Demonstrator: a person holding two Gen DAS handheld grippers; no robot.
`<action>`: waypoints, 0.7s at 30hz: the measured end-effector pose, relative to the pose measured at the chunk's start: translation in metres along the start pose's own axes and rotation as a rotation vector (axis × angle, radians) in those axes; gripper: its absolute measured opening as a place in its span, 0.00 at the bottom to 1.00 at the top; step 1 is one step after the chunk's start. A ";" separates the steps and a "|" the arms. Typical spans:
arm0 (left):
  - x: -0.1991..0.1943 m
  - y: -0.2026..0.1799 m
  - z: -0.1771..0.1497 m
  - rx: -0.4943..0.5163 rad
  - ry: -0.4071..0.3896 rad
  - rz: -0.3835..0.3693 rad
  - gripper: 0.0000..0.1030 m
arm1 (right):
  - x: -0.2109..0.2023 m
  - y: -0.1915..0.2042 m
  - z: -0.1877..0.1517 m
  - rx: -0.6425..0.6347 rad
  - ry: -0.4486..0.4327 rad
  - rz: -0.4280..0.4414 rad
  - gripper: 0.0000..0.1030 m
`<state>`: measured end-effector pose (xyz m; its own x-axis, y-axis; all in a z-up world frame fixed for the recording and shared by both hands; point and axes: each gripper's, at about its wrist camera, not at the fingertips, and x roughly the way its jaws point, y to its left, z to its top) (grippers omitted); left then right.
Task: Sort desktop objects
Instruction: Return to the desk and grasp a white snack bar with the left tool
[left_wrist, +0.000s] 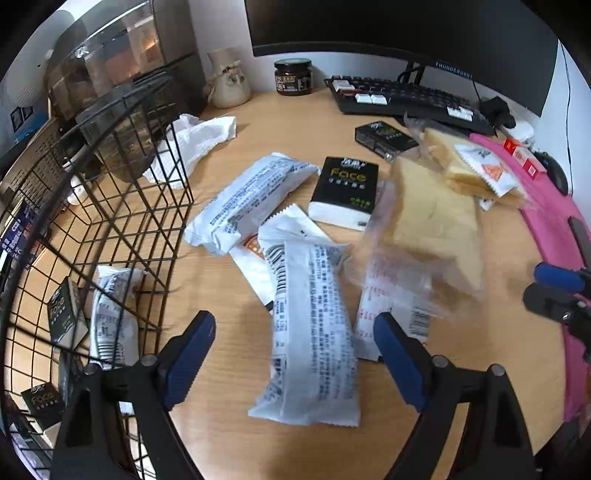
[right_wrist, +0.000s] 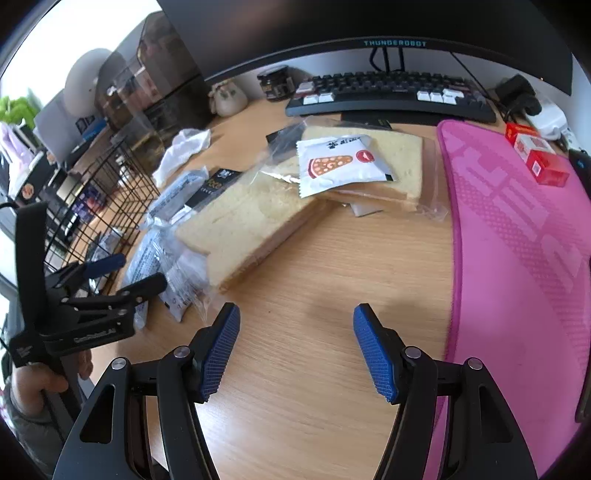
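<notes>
Both grippers hang over the wooden desk (right_wrist: 325, 266), tilted down at the clutter. The left gripper (left_wrist: 295, 325) has its blue-padded jaws spread wide, with nothing clamped; a white snack packet (left_wrist: 314, 332) printed with dense black text lies on the desk right between and just ahead of its fingers, though the pads stand clear of it. Off to that gripper's left stands a black wire basket (left_wrist: 110, 206), already holding a similar white packet (left_wrist: 110, 314) and small black "Face" packs (left_wrist: 62, 314). Further ahead lies another black "Face" tissue pack (left_wrist: 345, 192), and ahead to its right a bagged slice of bread (left_wrist: 436, 225).

The right gripper (right_wrist: 295, 325) is about half open and empty, over bare wood. The bagged bread (right_wrist: 251, 218) sits just ahead to its left, a pizza-printed sachet (right_wrist: 340, 166) rests on a second bread bag beyond, and a pink mat (right_wrist: 517, 240) lies to its right.
</notes>
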<state>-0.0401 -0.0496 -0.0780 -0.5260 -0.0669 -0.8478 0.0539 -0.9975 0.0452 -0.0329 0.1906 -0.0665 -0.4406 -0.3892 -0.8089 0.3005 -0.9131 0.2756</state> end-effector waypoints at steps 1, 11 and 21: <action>0.000 0.000 0.000 0.002 -0.005 -0.002 0.85 | 0.000 0.000 0.000 0.003 0.001 -0.001 0.63; 0.004 0.003 0.001 0.017 0.006 -0.026 0.49 | 0.002 0.001 -0.001 0.011 0.006 0.006 0.63; -0.002 -0.021 -0.009 0.062 0.022 -0.085 0.41 | -0.001 -0.001 -0.001 0.013 0.002 0.005 0.63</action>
<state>-0.0325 -0.0288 -0.0822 -0.5079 0.0180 -0.8612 -0.0431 -0.9991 0.0046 -0.0319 0.1924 -0.0663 -0.4371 -0.3936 -0.8087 0.2920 -0.9126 0.2863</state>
